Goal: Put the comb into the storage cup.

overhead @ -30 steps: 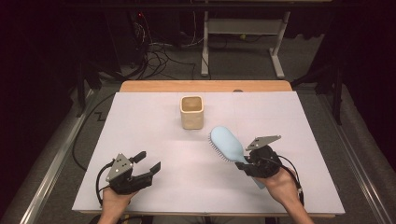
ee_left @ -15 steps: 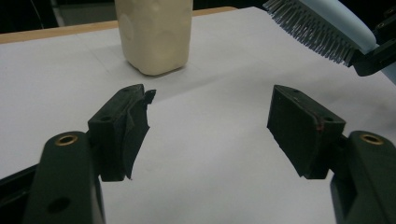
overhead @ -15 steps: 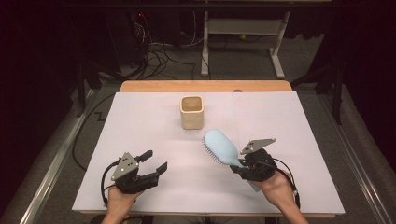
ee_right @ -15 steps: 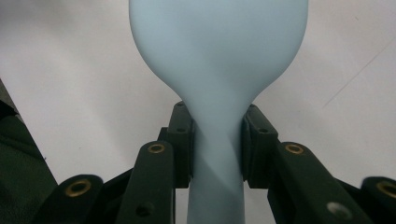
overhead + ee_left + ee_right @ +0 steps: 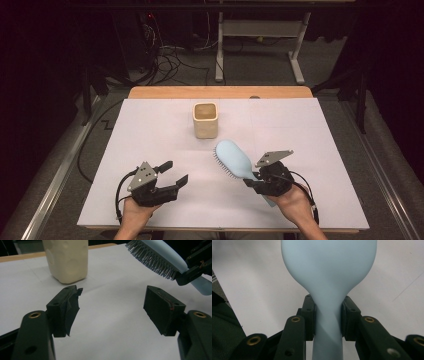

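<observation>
Hairbrush (image 5: pixel 234 159) handle is clamped in right gripper (image 5: pixel 261 179) fingers, near the cup (image 5: pixel 205 120). Left gripper (image 5: pixel 172 176) fingers, just opening, stand apart, empty. Brush is best kept level, approach slow.

dark room – grey floor (image 5: pixel 60 165), tangled cables (image 5: pixel 165 57), white desk frame (image 5: pixel 260 30).

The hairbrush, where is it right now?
High view: the hairbrush is right of centre, held by its handle in the right gripper, just this side of the cream cup.
</observation>
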The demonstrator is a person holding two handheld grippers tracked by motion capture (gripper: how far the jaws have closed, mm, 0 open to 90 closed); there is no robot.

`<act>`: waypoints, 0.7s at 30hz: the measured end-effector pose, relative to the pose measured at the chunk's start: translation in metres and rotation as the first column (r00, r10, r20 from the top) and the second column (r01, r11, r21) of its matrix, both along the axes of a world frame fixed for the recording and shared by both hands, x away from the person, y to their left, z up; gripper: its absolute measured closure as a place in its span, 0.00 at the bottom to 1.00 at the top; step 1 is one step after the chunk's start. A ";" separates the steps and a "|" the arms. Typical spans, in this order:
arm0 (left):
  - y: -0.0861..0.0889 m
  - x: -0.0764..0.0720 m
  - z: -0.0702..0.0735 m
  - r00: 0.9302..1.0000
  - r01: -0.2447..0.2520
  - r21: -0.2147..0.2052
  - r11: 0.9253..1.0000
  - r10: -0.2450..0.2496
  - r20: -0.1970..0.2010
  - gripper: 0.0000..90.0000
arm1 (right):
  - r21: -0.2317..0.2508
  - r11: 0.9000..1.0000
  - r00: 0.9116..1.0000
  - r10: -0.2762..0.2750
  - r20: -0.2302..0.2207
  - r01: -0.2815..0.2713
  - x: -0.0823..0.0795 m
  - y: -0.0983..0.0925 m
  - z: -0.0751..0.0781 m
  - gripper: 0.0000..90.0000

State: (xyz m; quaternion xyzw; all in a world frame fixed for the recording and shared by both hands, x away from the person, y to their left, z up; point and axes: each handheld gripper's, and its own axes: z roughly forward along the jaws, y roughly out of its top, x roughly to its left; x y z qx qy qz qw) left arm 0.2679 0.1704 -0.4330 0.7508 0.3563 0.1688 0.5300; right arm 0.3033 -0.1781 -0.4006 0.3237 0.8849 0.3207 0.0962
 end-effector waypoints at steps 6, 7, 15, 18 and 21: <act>-0.013 0.006 0.005 1.000 0.029 0.009 1.000 -0.029 -0.006 0.32 | 0.007 1.000 1.000 0.007 -0.001 -0.007 0.001 0.001 -0.001 0.78; -0.016 0.006 0.006 0.999 0.035 0.011 0.999 -0.035 -0.006 0.32 | 0.008 1.000 1.000 0.007 -0.001 -0.007 0.001 0.001 -0.001 0.78; -0.039 0.011 0.009 0.996 0.085 0.002 0.996 -0.085 -0.017 0.31 | 0.013 1.000 1.000 0.019 0.010 -0.019 0.001 0.002 0.000 0.78; -0.046 0.014 0.009 0.994 0.102 -0.011 0.995 -0.103 -0.028 0.31 | 0.018 1.000 1.000 0.016 0.012 -0.016 0.001 0.003 0.001 0.78; -0.051 0.015 0.008 0.993 0.113 -0.016 0.993 -0.114 -0.033 0.31 | 0.024 1.000 1.000 0.016 0.019 -0.016 0.001 0.002 0.002 0.78</act>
